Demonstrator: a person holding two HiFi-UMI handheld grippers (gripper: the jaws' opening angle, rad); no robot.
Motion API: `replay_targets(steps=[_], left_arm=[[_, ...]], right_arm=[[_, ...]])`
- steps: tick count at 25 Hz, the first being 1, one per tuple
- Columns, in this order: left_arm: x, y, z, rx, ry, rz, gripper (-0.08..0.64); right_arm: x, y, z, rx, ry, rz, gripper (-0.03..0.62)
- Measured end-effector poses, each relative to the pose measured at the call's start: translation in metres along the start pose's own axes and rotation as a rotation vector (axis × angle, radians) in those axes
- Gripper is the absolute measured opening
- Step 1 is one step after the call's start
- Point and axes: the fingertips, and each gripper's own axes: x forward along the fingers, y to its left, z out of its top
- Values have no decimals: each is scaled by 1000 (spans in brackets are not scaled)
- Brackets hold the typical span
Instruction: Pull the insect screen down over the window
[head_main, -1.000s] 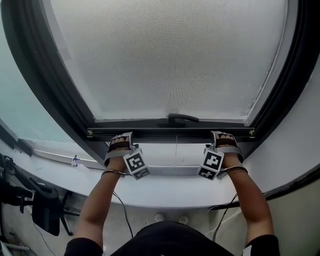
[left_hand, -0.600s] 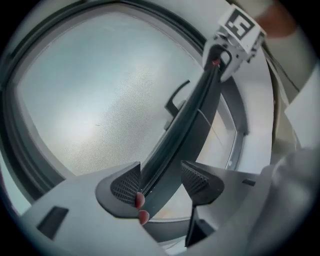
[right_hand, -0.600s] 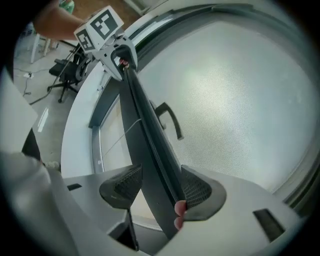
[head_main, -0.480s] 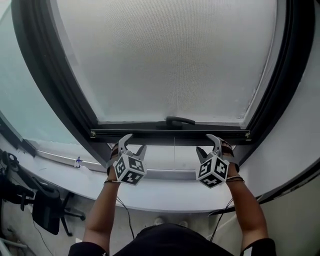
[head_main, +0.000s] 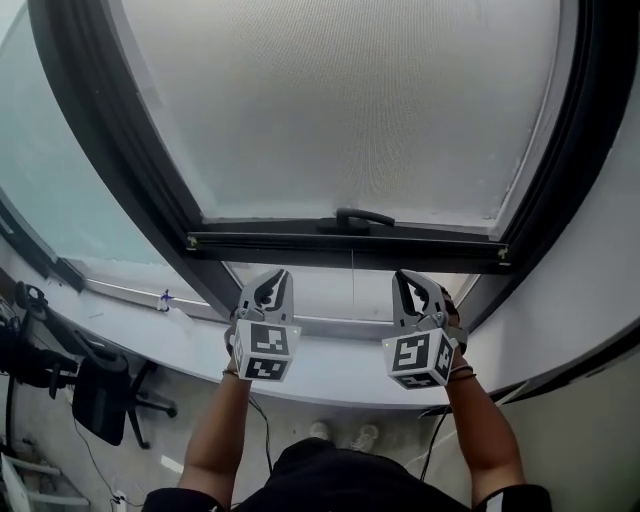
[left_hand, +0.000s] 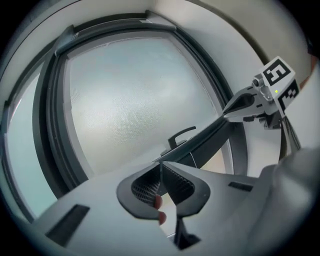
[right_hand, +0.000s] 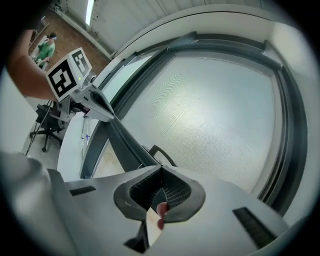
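Observation:
The insect screen (head_main: 350, 100) is a pale mesh that fills the dark window frame (head_main: 110, 130). Its dark bottom bar (head_main: 300, 243) carries a curved handle (head_main: 358, 217) at the middle. Both grippers hang just below the bar, apart from it and pointing up at it. My left gripper (head_main: 273, 280) has just been closing; its tips meet with nothing between them (left_hand: 161, 163). My right gripper (head_main: 409, 280) is shut and empty as well (right_hand: 160, 168). Each gripper view shows the bar, the handle and the other gripper off to one side.
A white curved sill (head_main: 330, 362) runs below the frame. A black office chair (head_main: 100, 400) stands on the floor at the lower left. Thin cables trail from both wrists. Frosted glass (head_main: 40, 170) lies left of the frame.
Both grippers came off the bottom bar, drew back toward me and rolled so their cubes face the camera. Their jaws, wide open half a second ago, have shut.

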Motion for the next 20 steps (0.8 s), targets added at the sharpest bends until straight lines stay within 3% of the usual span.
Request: replay_targets(steps=[3, 9, 12, 16, 20], left_arm=[[-12, -4, 2, -48, -33, 10, 3], [-42, 0, -9, -263, -113, 11, 3], [-59, 5, -19, -336, -126, -9, 3], [-86, 8, -31, -360, -140, -30, 3], [-110, 6, -49, -379, -133, -57, 3]], right_arm=[[-9, 1, 3, 65, -10, -34, 6], [-36, 16, 3, 282, -11, -125, 6], [-50, 38, 8, 309, -6, -143, 6], [-69, 69, 20, 306, -18, -148, 6], [-90, 99, 29, 379, -17, -146, 6]])
